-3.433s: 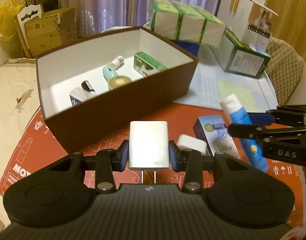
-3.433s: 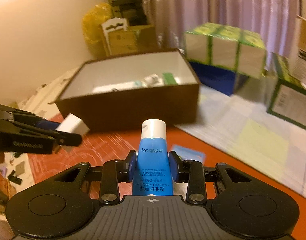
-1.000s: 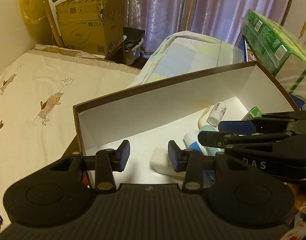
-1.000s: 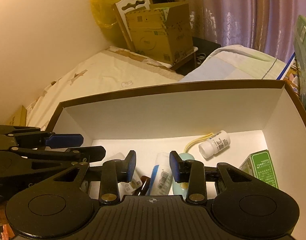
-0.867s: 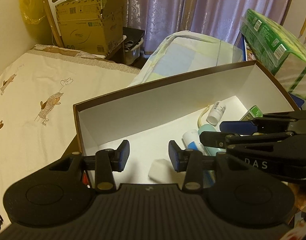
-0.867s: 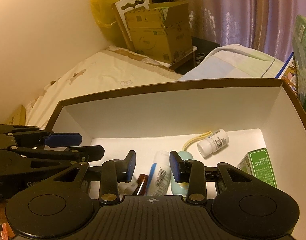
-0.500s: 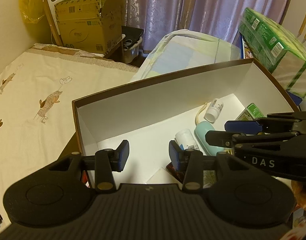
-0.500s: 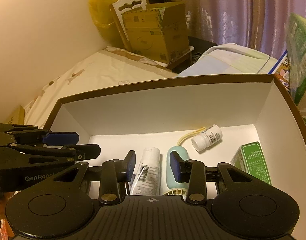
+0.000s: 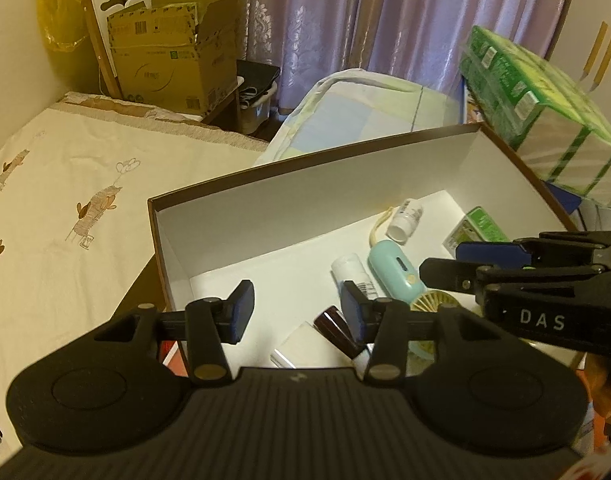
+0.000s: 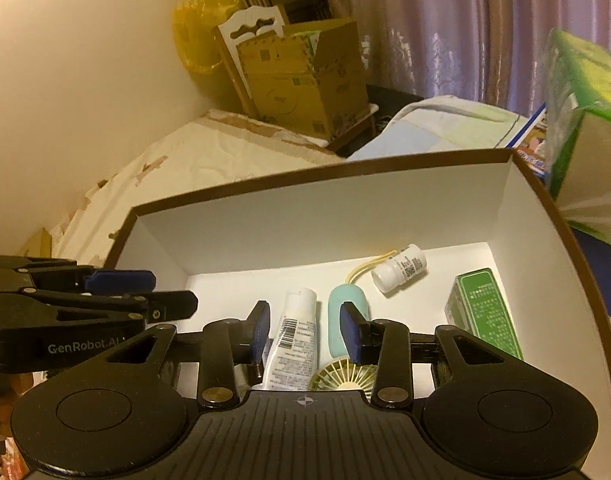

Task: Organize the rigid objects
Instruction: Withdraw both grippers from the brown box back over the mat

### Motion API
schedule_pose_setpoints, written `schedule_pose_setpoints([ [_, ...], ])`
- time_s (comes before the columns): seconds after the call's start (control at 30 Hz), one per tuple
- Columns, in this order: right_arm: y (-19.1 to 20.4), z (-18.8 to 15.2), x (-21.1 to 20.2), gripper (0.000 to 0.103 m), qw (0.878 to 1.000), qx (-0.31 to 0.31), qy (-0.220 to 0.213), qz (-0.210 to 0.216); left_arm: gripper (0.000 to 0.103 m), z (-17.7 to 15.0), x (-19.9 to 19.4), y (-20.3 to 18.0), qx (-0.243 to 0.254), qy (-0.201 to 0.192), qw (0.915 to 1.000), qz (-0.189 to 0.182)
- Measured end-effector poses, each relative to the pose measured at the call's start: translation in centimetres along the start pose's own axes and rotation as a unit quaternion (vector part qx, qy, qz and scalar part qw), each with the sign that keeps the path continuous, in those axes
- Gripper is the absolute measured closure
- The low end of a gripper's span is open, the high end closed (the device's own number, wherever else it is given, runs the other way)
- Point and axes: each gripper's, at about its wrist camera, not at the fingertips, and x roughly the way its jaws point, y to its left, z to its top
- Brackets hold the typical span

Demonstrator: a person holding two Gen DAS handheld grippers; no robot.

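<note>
Both drops look done. The white charger [image 9: 301, 344] lies at the brown box's [image 9: 305, 160] 6 o'clock edge; the tube [image 10: 295, 332] rests centrally. The left hand-held gripper [image 9: 297, 306], its jaws just widened, and the right hand-held gripper [image 10: 305, 332] are both empty and open. Any leftovers are out of view.

Black hand-held gripper [image 9: 293, 314], blue pads [image 9: 243, 310]

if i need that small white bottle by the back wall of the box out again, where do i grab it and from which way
Grip the small white bottle across its round body, coming from straight above. It lies on its side on the floor of the box, clear of the green carton and the mint fan, so the jaws should fit. A yellow cord runs beside it.
</note>
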Motion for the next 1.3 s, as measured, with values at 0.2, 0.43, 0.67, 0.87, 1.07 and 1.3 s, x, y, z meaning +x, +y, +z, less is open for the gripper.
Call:
schedule_pose_setpoints([
  [0.2,0.6,-0.6,-3.3,0.064,0.999,0.006,-0.032,-0.001,0.058,-0.6,-2.5,-0.8,0.001,-0.014,0.9998,-0.012],
  [0.43,0.7,-2.4,-8.2,0.043,0.997,0.035,-0.072,-0.016,0.058,-2.4,-6.1,-2.2,0.000,-0.031,0.9987,-0.039],
  [0.67,0.2,-5.5,-13.2,0.037,0.992,0.067,-0.099,-0.038,0.058,-5.4,-9.6,-4.2,0.019,-0.038,0.9968,-0.068],
  [0.87,-0.5,-9.0,-16.7,0.035,0.989,0.088,-0.100,-0.060,0.058,-8.0,-11.7,-5.6,0.034,-0.038,0.9948,-0.088],
  [1.07,-0.5,-12.5,-19.1,0.035,0.989,0.097,-0.089,-0.072,0.058,-10.5,-12.8,-7.2,0.050,-0.025,0.9929,-0.105],
  [1.3,-0.1,-15.8,-20.8,0.035,0.989,0.099,-0.073,-0.077,0.058,-13.7,-13.0,-9.5,0.069,0.004,0.9899,-0.124],
])
